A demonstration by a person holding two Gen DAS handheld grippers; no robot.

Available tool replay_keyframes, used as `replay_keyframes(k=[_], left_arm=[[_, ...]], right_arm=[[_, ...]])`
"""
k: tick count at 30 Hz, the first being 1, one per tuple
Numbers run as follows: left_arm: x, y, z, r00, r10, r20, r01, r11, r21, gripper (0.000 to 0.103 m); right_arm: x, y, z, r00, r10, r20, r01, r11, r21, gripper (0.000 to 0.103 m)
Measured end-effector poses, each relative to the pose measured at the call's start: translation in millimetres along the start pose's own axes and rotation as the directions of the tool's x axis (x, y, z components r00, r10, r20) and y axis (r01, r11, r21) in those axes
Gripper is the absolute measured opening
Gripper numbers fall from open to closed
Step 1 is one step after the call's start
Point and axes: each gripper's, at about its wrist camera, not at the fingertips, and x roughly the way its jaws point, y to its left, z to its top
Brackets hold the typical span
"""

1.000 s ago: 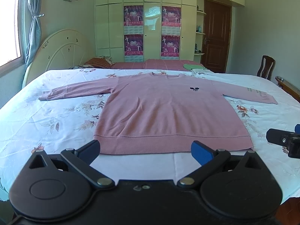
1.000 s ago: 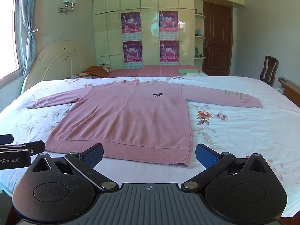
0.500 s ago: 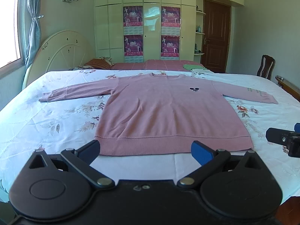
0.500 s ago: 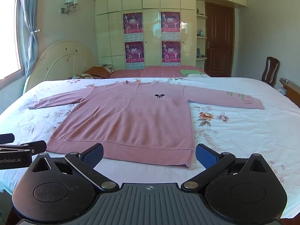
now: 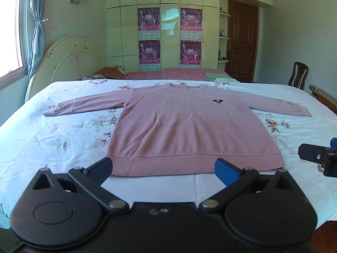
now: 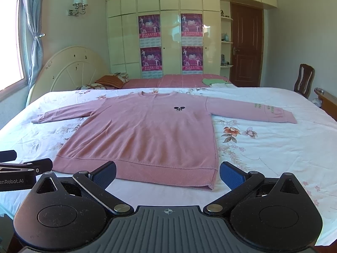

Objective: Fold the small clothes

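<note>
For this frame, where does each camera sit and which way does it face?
Left wrist: on the left tongs, near the bed's foot edge, facing the pink sweater and wardrobe; own open fingers show, the right tongs at the right edge.
Right wrist: on the right tongs, same heading, set further right; own open fingers show, the left tongs at the left edge.
Shared: sweater, floral bedsheet, wardrobe, door.

A wooden chair (image 5: 298, 74) stands right of the white floral bedsheet (image 5: 52, 130) (four magenta posters (image 5: 149, 19) hang on the cream wardrobe (image 5: 126, 31)).
</note>
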Motion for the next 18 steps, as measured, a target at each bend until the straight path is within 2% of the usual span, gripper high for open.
replay_keyframes(k=[18], left_arm=[[2.6,1.0,-0.7,1.0,0.002,-0.005,-0.002,1.0,-0.002,0.103]], right_arm=[[2.3,3.3,0.1,1.0,-0.001,-0.005,0.001,1.0,-0.002,0.103]])
